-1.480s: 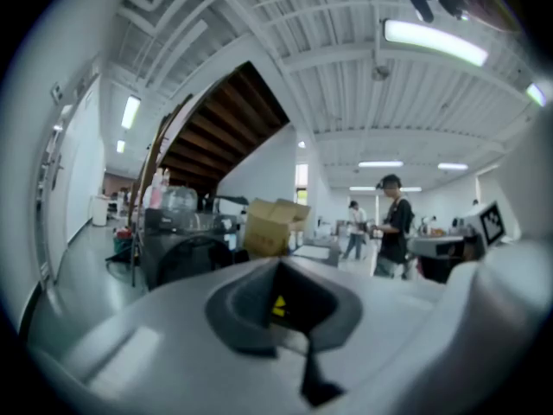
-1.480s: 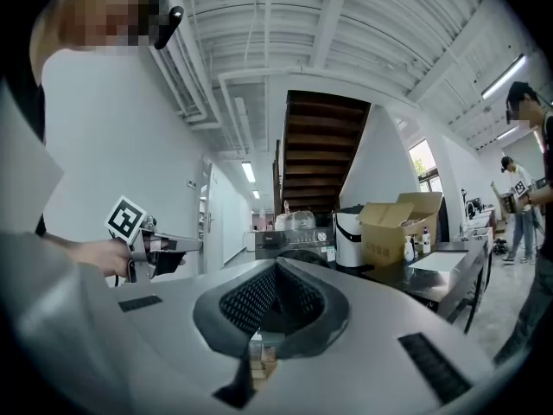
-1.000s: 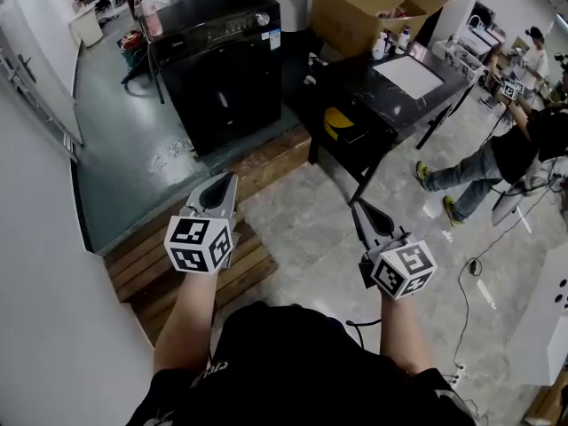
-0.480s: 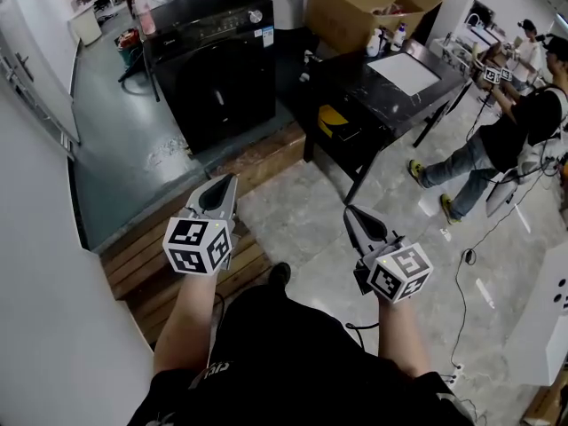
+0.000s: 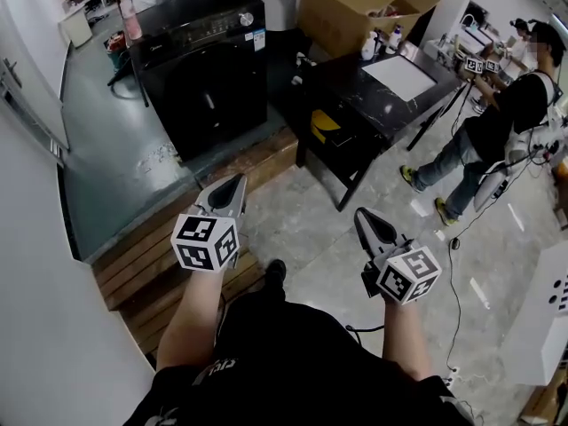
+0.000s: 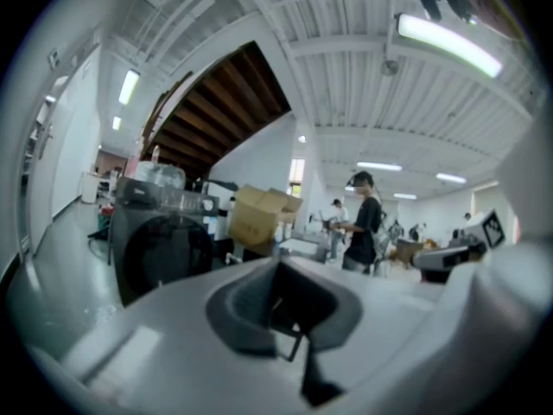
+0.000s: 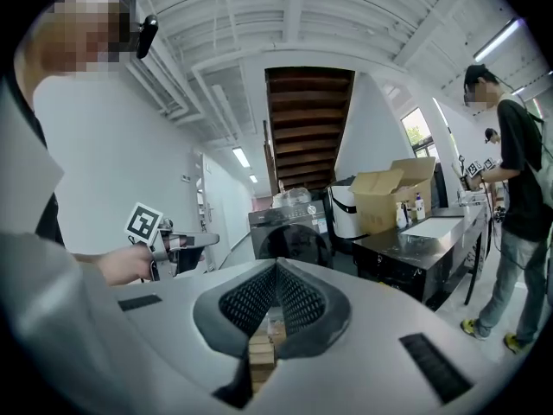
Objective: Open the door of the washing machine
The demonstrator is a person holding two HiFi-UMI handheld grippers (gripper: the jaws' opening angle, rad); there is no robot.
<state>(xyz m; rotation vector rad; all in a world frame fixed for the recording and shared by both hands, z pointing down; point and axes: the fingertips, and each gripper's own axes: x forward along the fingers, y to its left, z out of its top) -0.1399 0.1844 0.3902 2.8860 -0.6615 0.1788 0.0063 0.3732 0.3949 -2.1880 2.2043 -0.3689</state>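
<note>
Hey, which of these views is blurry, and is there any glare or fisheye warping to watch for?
Left gripper view: soft all over, the washing machine smeared, a ceiling light blown out, strong fisheye with black corners. Right gripper view: sharper, same fisheye bending. Head view: crisp, evenly lit, straight lines bowed at the edges.

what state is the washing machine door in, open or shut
Shut: the door lies flush in the black front of the washing machine, with no gap or swung-out edge showing.
</note>
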